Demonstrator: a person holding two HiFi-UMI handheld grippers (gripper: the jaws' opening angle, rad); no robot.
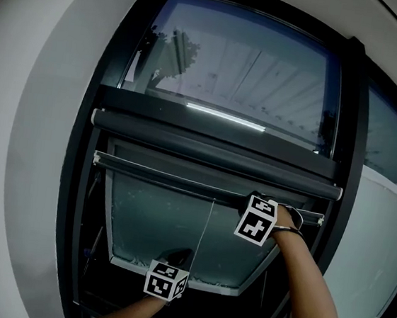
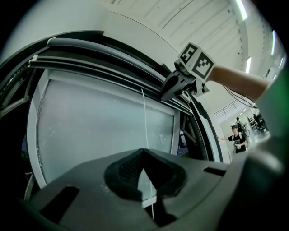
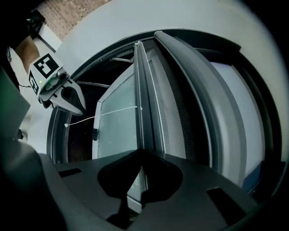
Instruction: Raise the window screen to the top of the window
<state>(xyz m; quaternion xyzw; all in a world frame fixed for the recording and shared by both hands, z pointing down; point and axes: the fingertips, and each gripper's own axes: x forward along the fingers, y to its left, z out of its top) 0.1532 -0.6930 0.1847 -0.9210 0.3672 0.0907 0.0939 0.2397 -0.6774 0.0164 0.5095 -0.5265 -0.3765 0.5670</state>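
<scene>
Only the right gripper view resolves the window screen (image 3: pixel 174 115) as mesh. It is a narrow band between the roller housing (image 1: pixel 214 148) and the bottom rail (image 1: pixel 168 175), which sits just beneath the housing. The right gripper (image 1: pixel 248 200) is clamped on that rail near its right end. The left gripper (image 1: pixel 180 254), lower down, is closed on the pull cord (image 1: pixel 207 227) hanging from the rail. Count: two grippers, one screen, one rail, one cord.

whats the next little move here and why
Probably push the right gripper a bit higher: its fingers are closed on the bottom bar, and a strip of mesh shows between that bar and the roller housing above. The left gripper holds the pull cord.
</scene>
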